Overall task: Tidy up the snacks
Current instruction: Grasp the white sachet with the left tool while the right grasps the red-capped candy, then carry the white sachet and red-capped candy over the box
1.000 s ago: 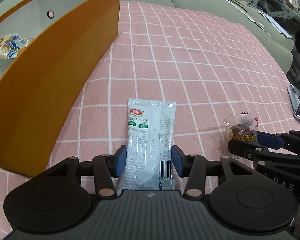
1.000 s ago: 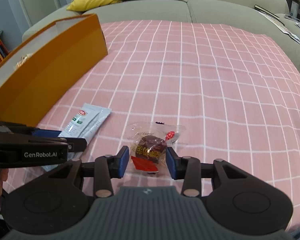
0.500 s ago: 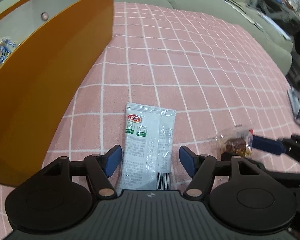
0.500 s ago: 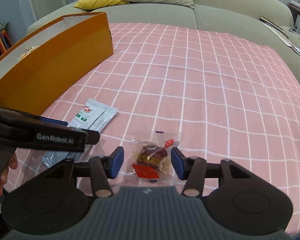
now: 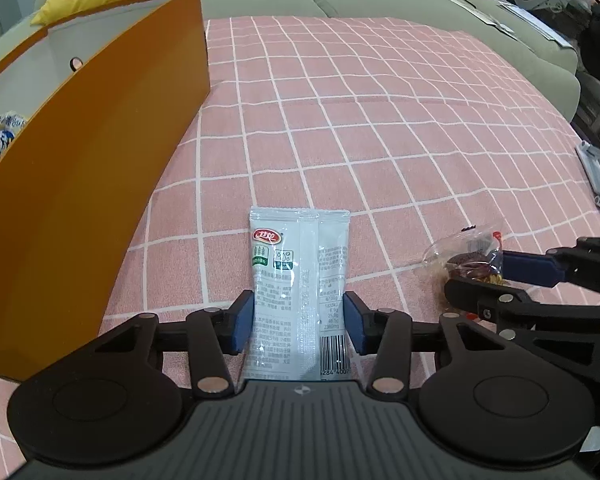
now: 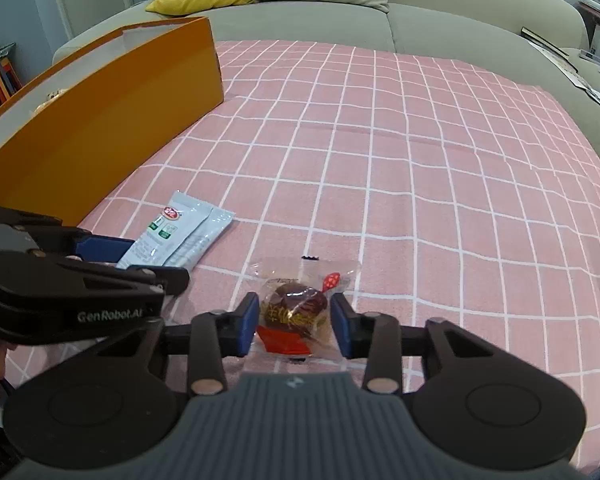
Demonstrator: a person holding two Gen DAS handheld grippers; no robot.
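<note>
Snacks both on the pink checked cloth (image 5: 380, 128): left gripper (image 5: 299, 322) just closed onto the pale sachet (image 5: 298, 264), right gripper (image 6: 294, 328) just pinched the wrapped candy (image 6: 294, 308), orange box (image 5: 80, 184) nearby

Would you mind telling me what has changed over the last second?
Both grippers' jaws opened and have just been closing again: the left gripper onto the pale sachet, the right gripper onto the clear-wrapped brown sweet. Both snacks lie on the pink cloth where they were; the orange box is unmoved.
</note>
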